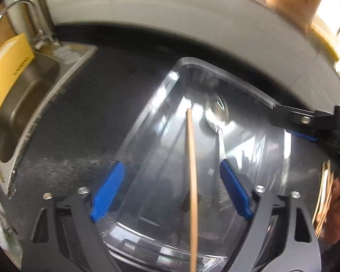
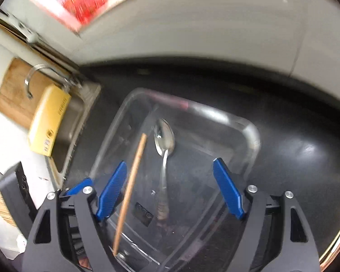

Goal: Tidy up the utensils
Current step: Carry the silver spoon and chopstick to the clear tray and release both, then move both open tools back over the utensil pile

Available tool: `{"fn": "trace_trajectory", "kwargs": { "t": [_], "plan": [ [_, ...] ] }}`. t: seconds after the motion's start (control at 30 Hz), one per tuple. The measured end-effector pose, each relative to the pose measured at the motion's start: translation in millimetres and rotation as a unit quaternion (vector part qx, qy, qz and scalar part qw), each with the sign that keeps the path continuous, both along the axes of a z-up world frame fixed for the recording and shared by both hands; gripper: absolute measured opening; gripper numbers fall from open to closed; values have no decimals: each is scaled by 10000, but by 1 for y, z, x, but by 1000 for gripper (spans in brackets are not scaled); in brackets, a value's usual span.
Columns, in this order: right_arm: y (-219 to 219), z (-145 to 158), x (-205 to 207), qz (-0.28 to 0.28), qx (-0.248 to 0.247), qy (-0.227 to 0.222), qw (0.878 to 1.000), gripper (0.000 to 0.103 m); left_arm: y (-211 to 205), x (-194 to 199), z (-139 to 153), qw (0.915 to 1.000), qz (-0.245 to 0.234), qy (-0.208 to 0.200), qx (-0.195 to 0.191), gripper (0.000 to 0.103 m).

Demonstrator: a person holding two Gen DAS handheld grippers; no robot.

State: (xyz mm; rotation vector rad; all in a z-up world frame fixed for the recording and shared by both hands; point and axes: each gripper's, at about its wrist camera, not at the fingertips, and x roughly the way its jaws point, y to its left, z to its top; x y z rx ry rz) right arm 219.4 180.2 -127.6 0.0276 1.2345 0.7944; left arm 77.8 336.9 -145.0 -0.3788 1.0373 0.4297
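steel sink (image 1: 22, 97), curved faucet (image 2: 37, 77), yellow box (image 2: 48, 122), wooden board (image 2: 13, 95)

A metal spoon (image 2: 164, 144) lies bowl-up in the clear container (image 2: 252, 136), a wooden chopstick (image 2: 130, 190) leaning just left.

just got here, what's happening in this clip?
A person with a gripper in each hand is sorting utensils into a clear plastic container on a dark countertop beside a steel sink. A metal spoon lies in the container. A wooden chopstick slants over it, between the fingers of the left gripper, whose jaws are spread and not touching it. The right gripper hovers open above the container, holding nothing.
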Motion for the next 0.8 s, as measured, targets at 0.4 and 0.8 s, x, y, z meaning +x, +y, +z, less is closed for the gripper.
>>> {"fn": "trace_trajectory", "kwargs": {
  "t": [0.4,0.8],
  "plan": [
    [-162,86,-77,-756,-24,-1095,9911,77,-14,-45,56,9991,176,-384,72,84],
    [-337,81,-172,-2016,-975,-1505,9629,77,-186,-50,76,9883,-1456,-418,185,88]
  ]
}}
